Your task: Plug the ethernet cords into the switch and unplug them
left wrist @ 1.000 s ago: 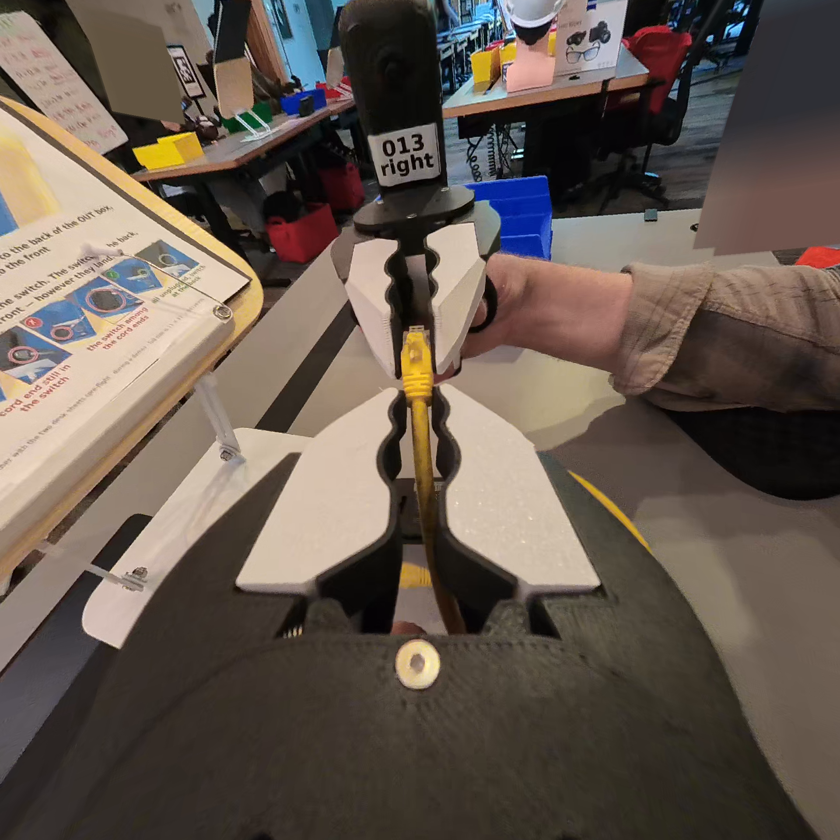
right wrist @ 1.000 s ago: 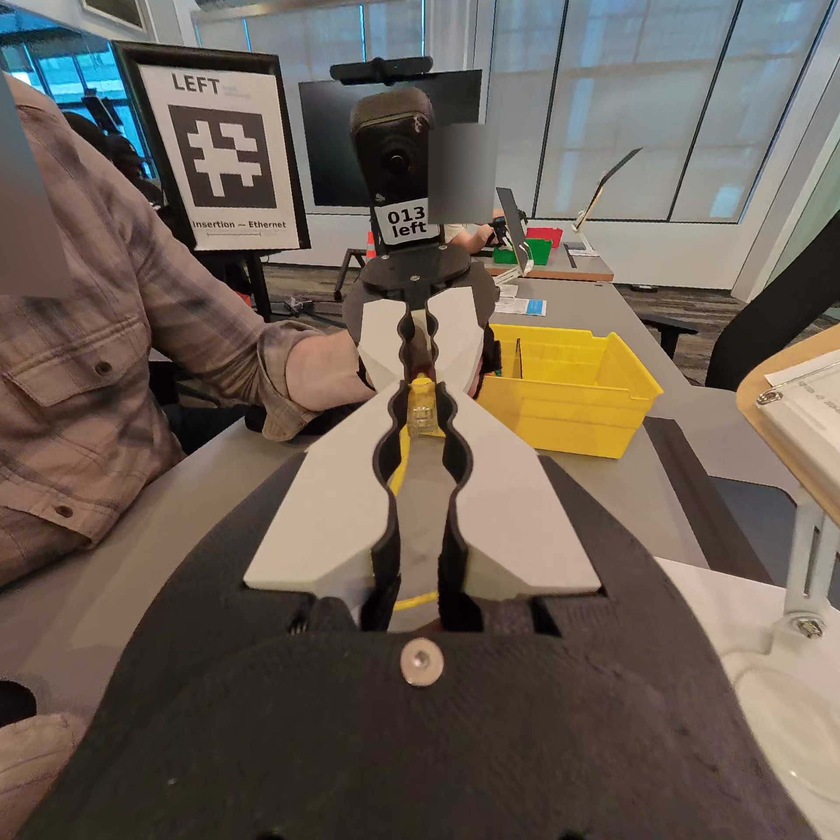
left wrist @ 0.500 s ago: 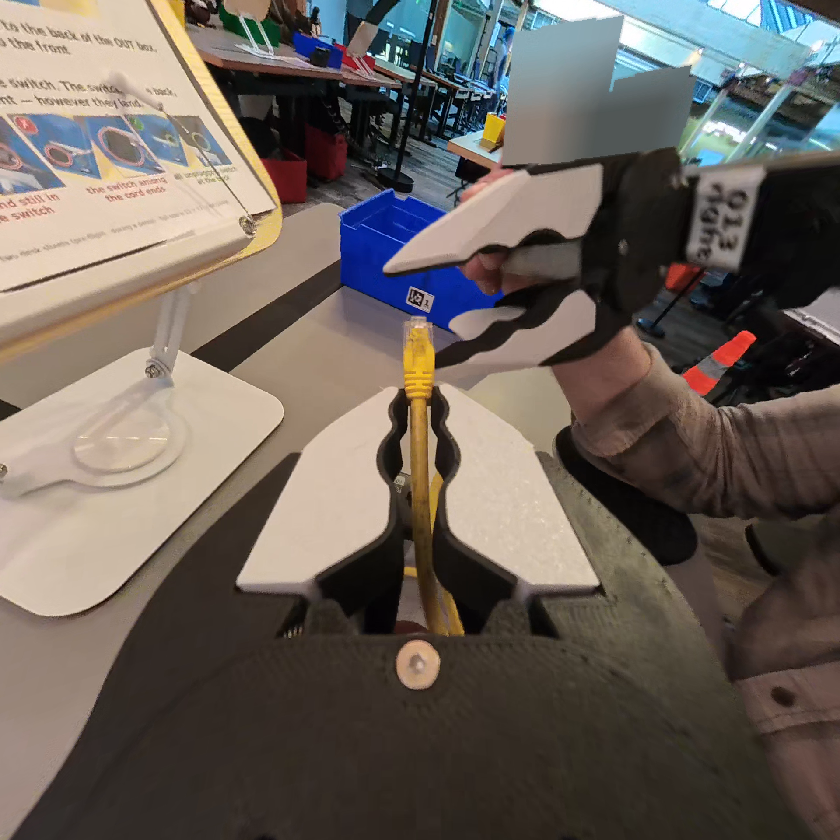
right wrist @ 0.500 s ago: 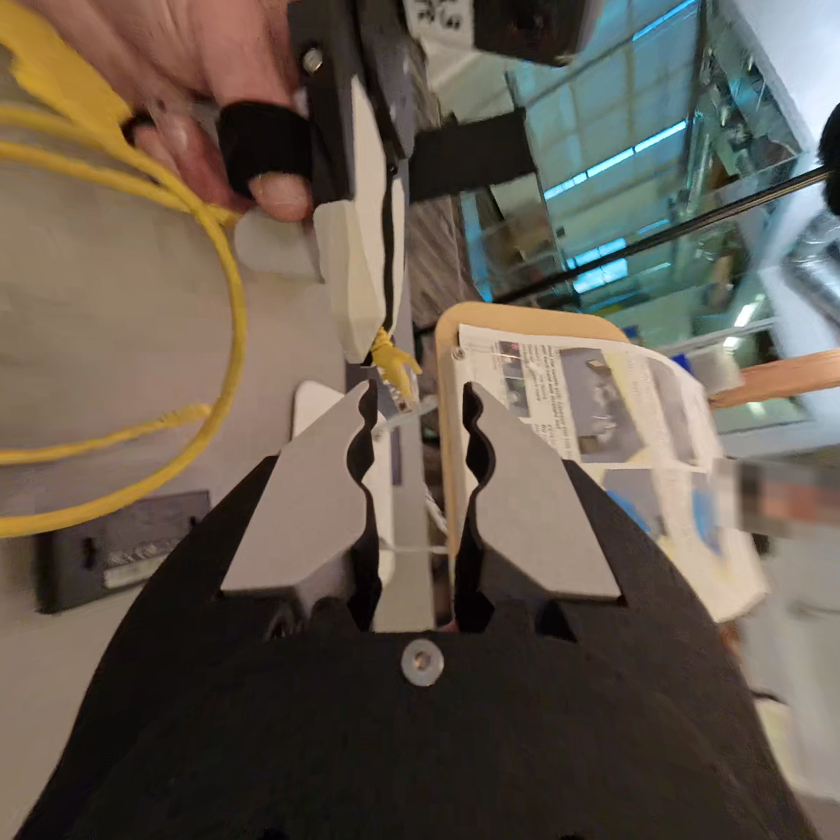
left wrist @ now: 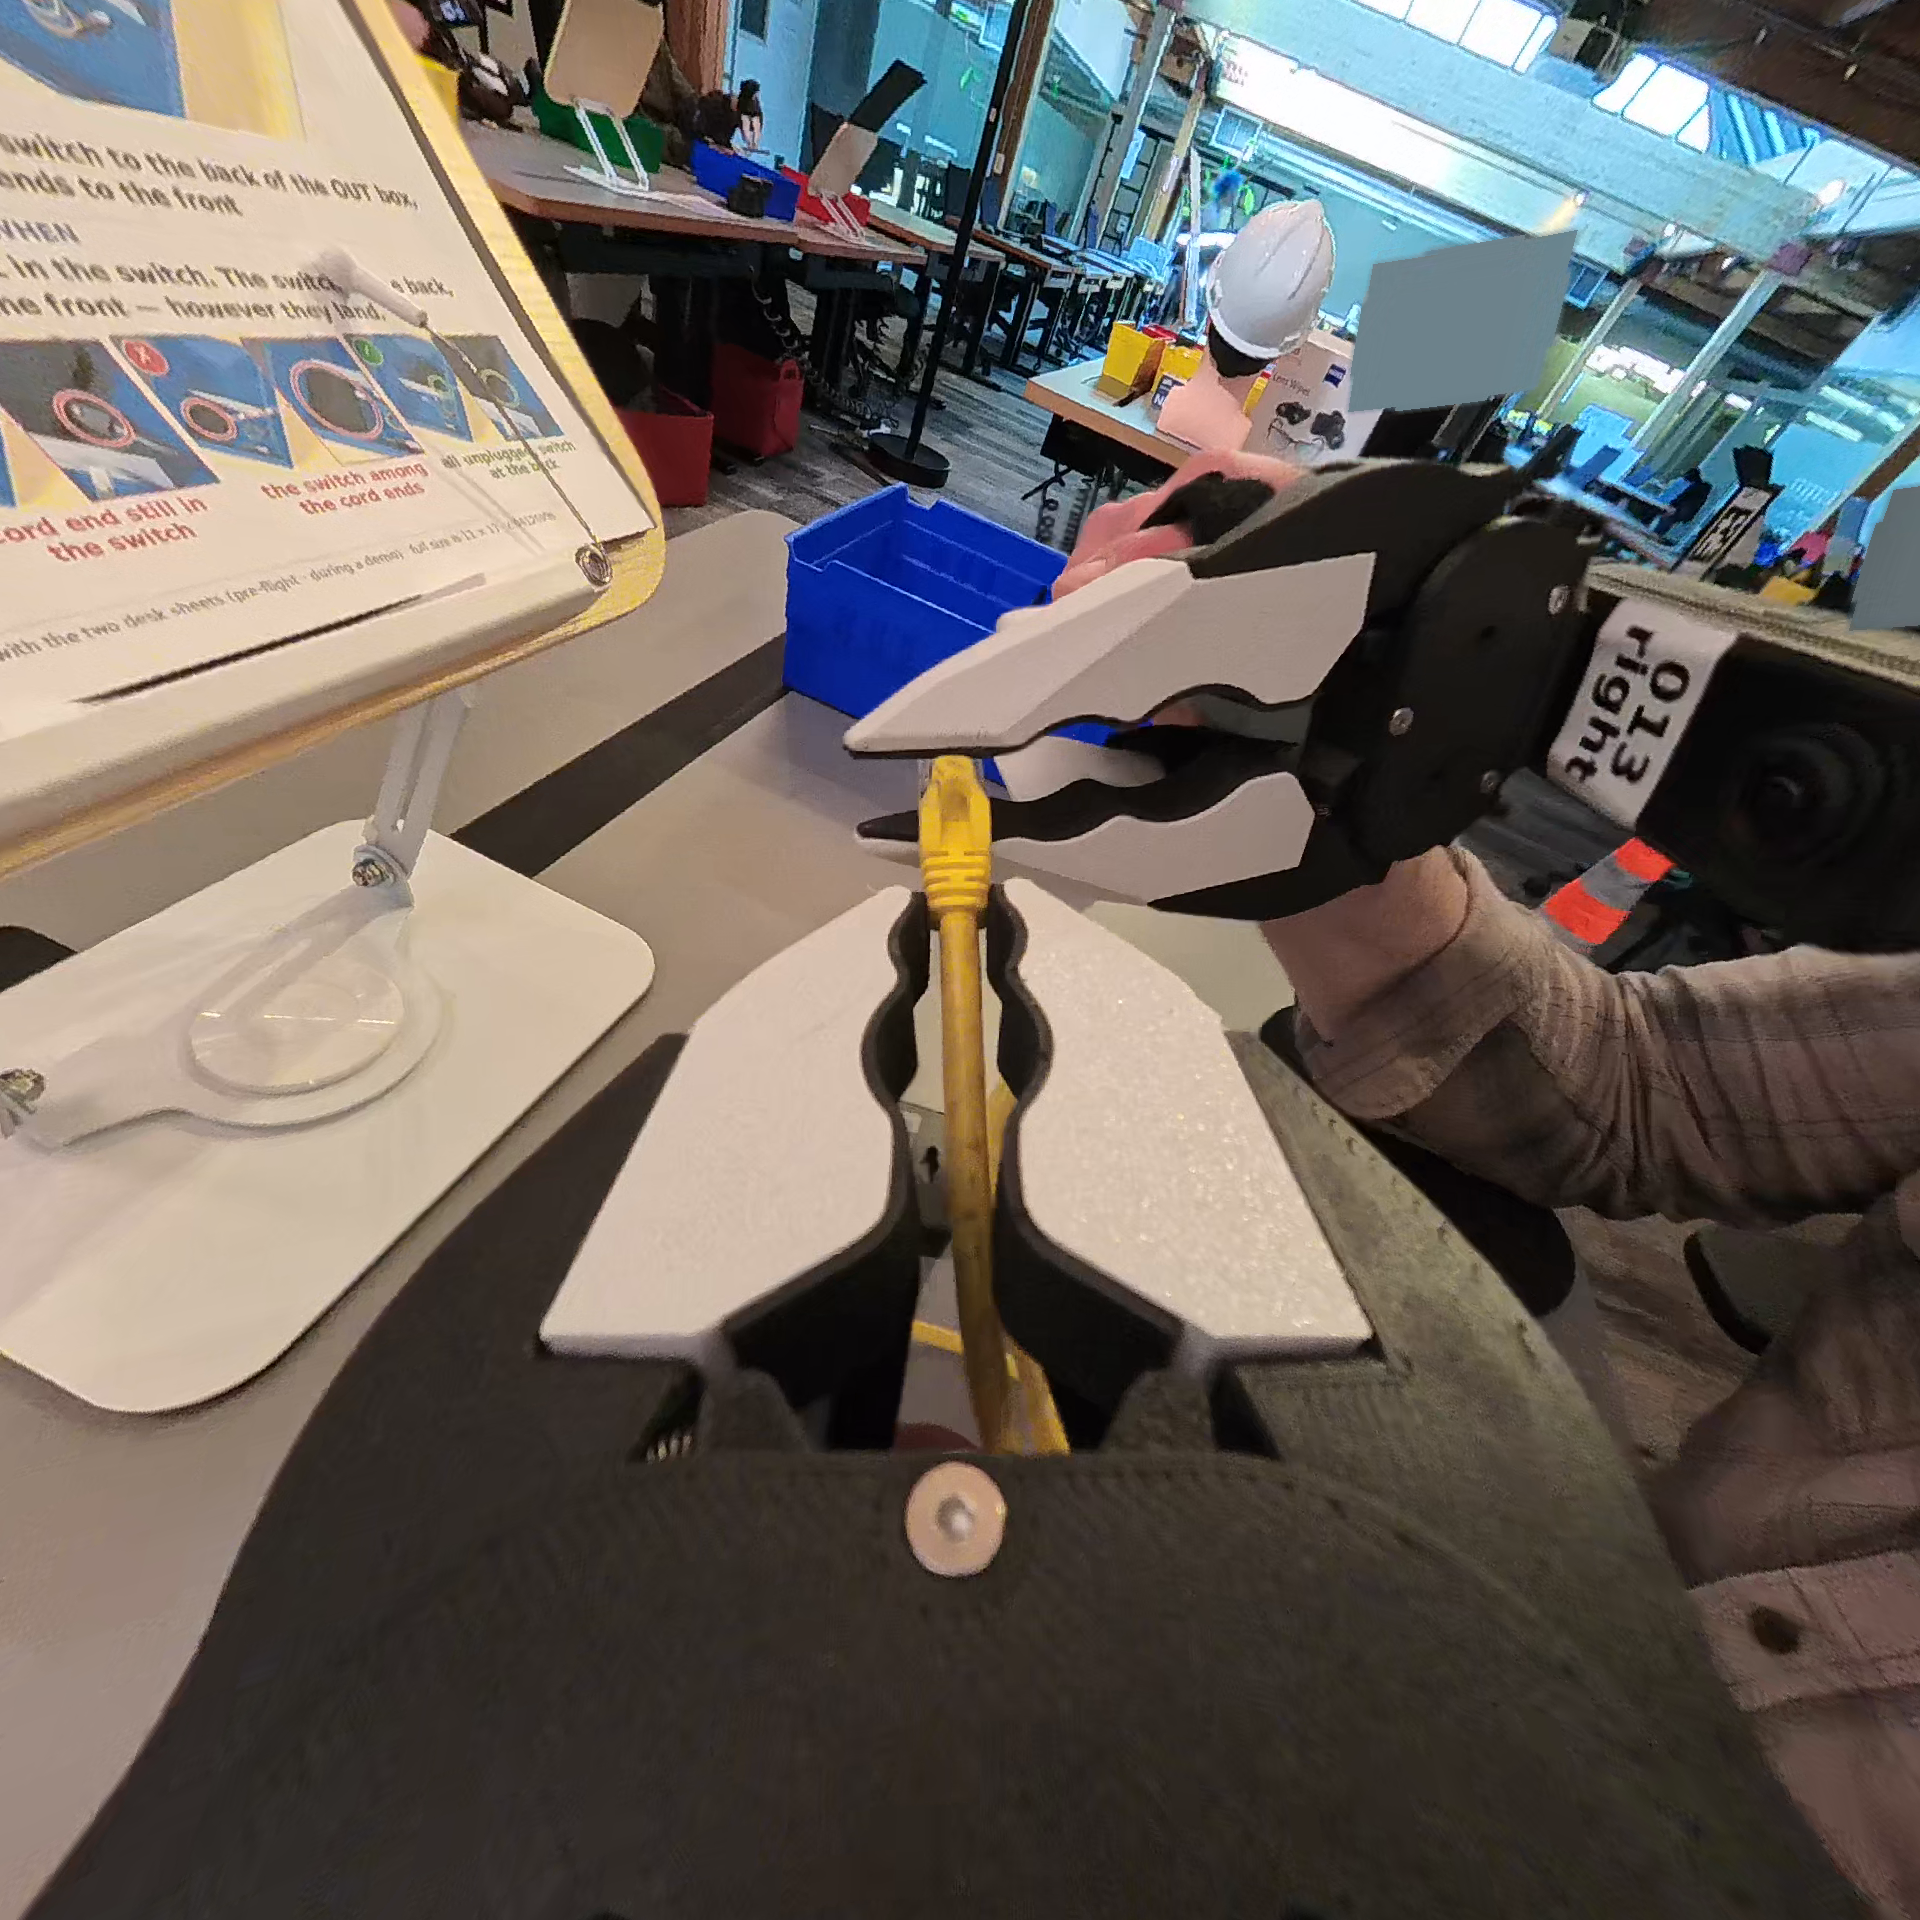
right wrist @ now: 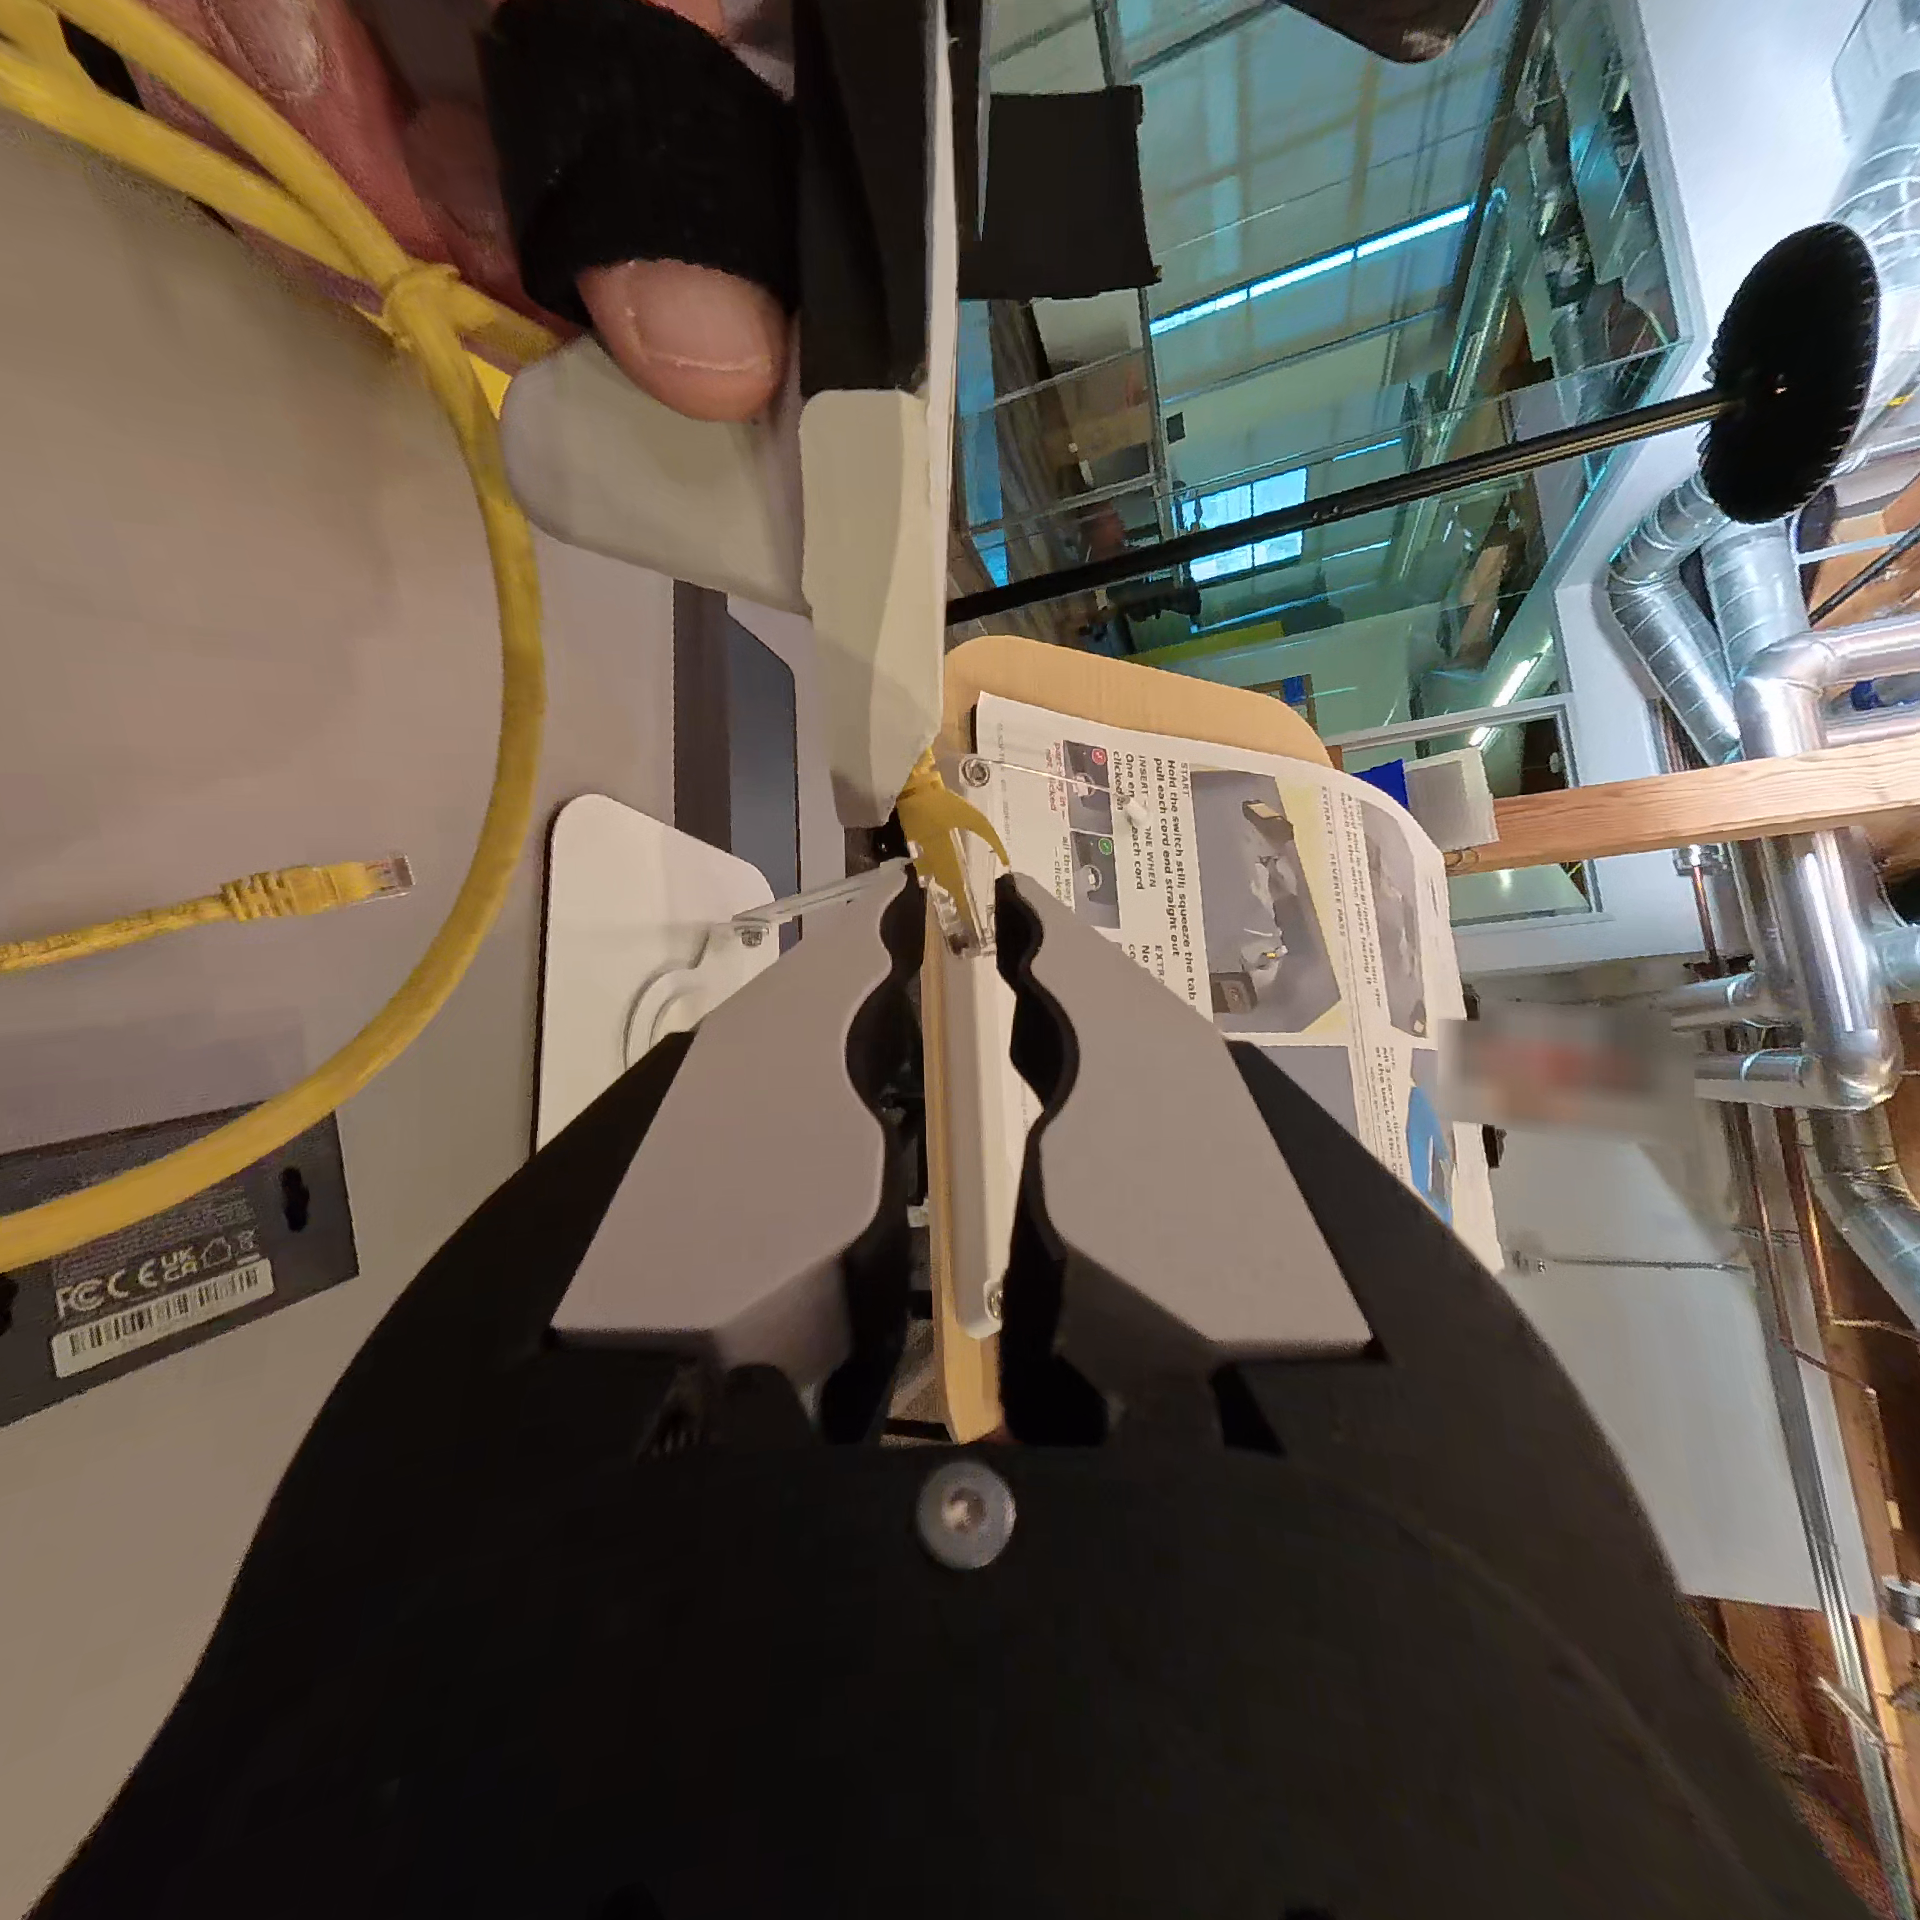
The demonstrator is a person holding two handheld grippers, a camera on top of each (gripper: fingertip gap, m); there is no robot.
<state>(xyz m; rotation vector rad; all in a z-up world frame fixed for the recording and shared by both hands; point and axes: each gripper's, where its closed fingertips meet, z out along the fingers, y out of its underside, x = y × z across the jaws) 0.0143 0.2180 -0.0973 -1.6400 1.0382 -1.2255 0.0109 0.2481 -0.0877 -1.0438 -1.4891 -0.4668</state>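
Observation:
My left gripper (left wrist: 956, 899) is shut on a yellow ethernet cord (left wrist: 964, 1091), and the plug (left wrist: 952, 821) sticks out past its fingertips. My right gripper (left wrist: 860, 784) comes in from the right, rolled on its side and open, with the plug between its fingertips. In the right wrist view the plug (right wrist: 951, 894) sits in the gap of my right gripper (right wrist: 954, 881), just below the left gripper's white finger (right wrist: 883, 623). The black switch (right wrist: 177, 1247) lies label-side up on the table at lower left, with a cord loop (right wrist: 509, 727) over it. A second plug (right wrist: 343, 883) lies loose.
An instruction board (left wrist: 260, 312) on a white stand base (left wrist: 260, 1143) stands to the left on the grey table (left wrist: 727, 790). A blue bin (left wrist: 904, 613) sits behind the grippers. The board also shows in the right wrist view (right wrist: 1195, 883). A person's sleeve (left wrist: 1610, 1091) is at the right. My two grippers' fingertips are within a few centimetres of each other. The black switch (right wrist: 177, 1247) is about equally far from each gripper, around 20 centimeters.
One second ago both grippers faced each other on the plug. The right gripper let go, rolled sideways and opened, and has now moved in around the plug. The left gripper keeps its hold.

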